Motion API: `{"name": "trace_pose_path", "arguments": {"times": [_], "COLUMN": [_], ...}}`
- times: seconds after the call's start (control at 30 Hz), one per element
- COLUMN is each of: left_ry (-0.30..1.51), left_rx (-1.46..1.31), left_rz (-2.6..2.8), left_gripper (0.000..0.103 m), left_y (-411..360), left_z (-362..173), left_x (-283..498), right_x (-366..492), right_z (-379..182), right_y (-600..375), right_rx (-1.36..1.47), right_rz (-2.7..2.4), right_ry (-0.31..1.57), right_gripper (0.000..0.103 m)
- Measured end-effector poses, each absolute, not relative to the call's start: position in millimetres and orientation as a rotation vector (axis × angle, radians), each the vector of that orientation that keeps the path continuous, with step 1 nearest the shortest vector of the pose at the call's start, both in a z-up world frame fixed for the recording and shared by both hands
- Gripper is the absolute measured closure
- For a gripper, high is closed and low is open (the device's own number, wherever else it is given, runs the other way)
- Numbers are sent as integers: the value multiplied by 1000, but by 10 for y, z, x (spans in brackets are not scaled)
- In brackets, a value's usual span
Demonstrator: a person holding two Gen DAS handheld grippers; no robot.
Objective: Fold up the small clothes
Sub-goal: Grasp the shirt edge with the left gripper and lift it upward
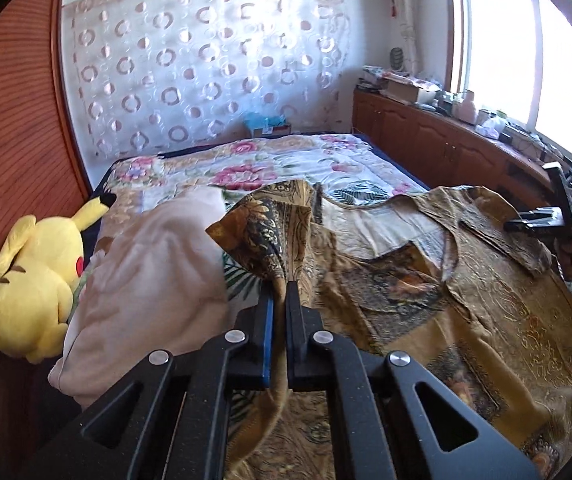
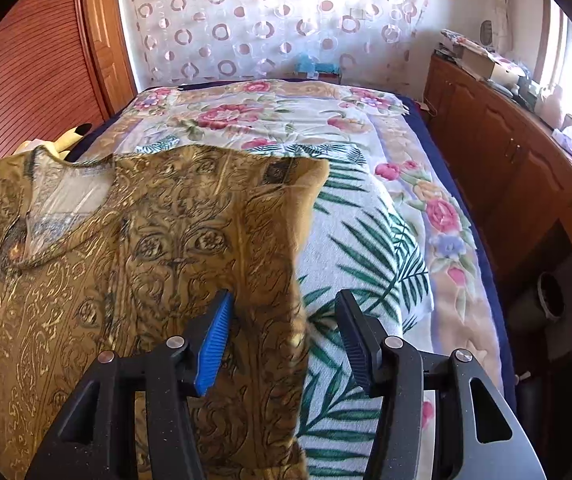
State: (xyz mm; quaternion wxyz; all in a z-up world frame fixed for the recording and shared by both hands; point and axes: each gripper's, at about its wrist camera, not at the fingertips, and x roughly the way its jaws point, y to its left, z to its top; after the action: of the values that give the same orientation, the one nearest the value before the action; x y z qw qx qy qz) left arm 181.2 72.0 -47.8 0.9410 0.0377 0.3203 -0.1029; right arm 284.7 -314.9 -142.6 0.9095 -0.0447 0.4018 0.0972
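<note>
A gold-brown patterned shirt (image 1: 465,312) lies spread on the bed. My left gripper (image 1: 281,286) is shut on the shirt's left sleeve (image 1: 270,224) and holds it lifted, the cloth bunched above the fingertips. In the right wrist view the same shirt (image 2: 134,264) fills the left half, neckline at the upper left. My right gripper (image 2: 284,300) is open over the shirt's right side edge, the left finger (image 2: 216,336) over the cloth and the right finger over the leaf-print towel. The right gripper also shows in the left wrist view (image 1: 541,216) at the far right.
A leaf-print towel (image 2: 365,264) and floral quilt (image 2: 270,116) cover the bed. A yellow plush toy (image 1: 34,280) and a cream pillow (image 1: 146,280) sit at the left. Wooden cabinets (image 2: 505,160) with clutter run along the right; a wardrobe (image 1: 14,140) stands left.
</note>
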Motion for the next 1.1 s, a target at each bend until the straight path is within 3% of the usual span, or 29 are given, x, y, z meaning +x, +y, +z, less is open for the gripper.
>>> {"name": "trace_pose_path", "arguments": {"times": [0.17,0.23,0.3,0.33,0.4,0.8,1.1], "left_ry": [621,617,612,611,606,554,559], "left_rx": [104,110,119,118,114,36,-8], "left_rz": [-240,-248,-255,-258,-264,-248,-180], "left_gripper": [98,98,98,98,98,98,98], "left_y": [577,531,510,508,509,813,1164], "left_z": [-362,-338,-324,-330,-334,-367,-450], "left_x": [1678,1619,1566,1545,1467,796,327], "right_x": [3032,3081,3097,3078,2967,1426,535], "right_z": [-1431,-1424,-1413,-1403,-1337,-773,-995], "right_y": [-3154,-3150,-3126,-3108,-3057,-3070,-3346], "right_rx": [-81,-74,-66,-66,-87,-70,-52], "right_rz": [185,182,208,224,236,424,464], "right_ry": [848,845,846,843,800,506,533], "right_gripper": [49,56,87,96,101,102,102]}}
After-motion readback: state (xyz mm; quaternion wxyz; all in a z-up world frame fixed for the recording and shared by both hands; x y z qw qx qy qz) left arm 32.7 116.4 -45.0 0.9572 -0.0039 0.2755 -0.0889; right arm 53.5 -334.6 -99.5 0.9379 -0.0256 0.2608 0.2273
